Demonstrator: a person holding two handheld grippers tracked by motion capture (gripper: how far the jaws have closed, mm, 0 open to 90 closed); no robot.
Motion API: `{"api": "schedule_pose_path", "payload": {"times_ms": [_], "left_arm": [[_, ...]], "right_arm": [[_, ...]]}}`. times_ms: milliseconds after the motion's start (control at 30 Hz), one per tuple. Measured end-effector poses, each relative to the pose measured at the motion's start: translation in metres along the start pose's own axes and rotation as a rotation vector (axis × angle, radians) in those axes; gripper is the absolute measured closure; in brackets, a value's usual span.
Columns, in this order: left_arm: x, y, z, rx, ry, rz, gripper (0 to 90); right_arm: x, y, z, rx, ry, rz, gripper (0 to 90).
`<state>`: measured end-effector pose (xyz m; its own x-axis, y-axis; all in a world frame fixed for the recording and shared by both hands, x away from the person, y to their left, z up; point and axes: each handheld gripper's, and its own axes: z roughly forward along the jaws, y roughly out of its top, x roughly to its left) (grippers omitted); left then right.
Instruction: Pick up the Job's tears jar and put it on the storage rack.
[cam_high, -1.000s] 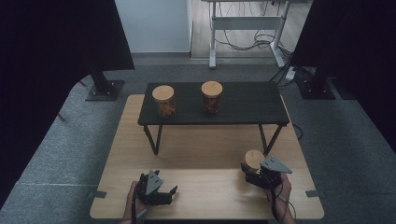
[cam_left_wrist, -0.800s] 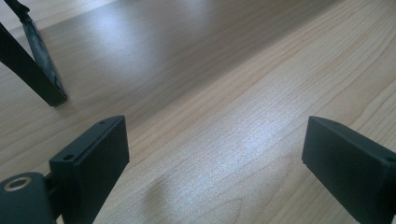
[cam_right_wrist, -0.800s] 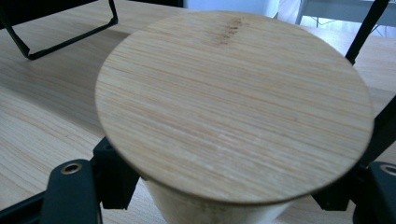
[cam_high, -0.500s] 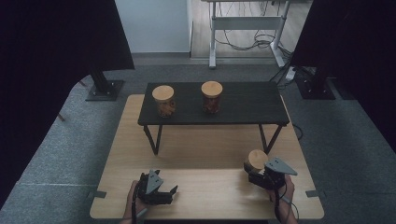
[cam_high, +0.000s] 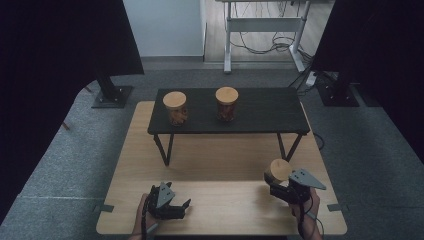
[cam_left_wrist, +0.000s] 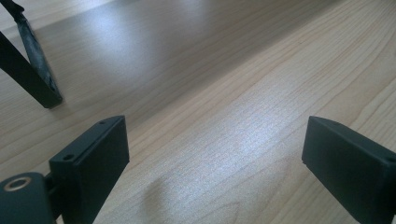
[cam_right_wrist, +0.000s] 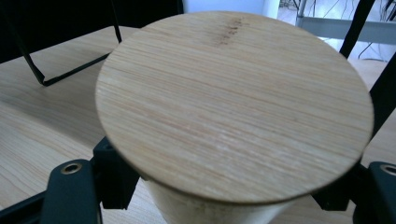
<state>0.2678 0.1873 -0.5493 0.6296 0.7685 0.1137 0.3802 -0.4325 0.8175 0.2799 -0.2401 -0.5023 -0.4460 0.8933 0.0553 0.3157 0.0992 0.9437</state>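
Note:
A jar with a round bamboo lid (cam_high: 279, 170) (cam_right_wrist: 233, 102) sits between the jaws of my right gripper (cam_high: 276, 182) (cam_right_wrist: 224, 198), which is shut on its body just under the lid, near the front right of the wooden table (cam_high: 225, 155). The lid leans a little toward the camera. Two more jars with bamboo lids, one on the left (cam_high: 175, 107) and one on the right (cam_high: 226, 103), stand upright on the low black table (cam_high: 270, 112). My left gripper (cam_high: 179, 208) (cam_left_wrist: 215, 158) rests low at the front left, open, with bare wood between its jaws.
The black table's thin legs (cam_high: 163, 149) (cam_left_wrist: 32, 74) stand on the wooden top ahead of both grippers. Grey carpet (cam_high: 370, 150) surrounds the table. Black stands and a desk frame with cables (cam_high: 265, 35) are at the back.
My right gripper has shifted slightly to the right with the jar in it. The left gripper has stayed put.

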Motion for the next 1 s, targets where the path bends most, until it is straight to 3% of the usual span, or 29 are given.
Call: {"api": "schedule_pose_path", "payload": {"times_ms": [433,1000], "left_arm": [[0.002,0.000,0.000,0.000,0.009,-0.007,7.2],[0.002,0.000,0.000,0.001,0.011,-0.013,7.2]], "right_arm": [[0.002,0.012,-0.007,-0.006,0.019,-0.028,24.8],[0.008,0.043,-0.014,-0.041,0.039,-0.065,24.8]]}}
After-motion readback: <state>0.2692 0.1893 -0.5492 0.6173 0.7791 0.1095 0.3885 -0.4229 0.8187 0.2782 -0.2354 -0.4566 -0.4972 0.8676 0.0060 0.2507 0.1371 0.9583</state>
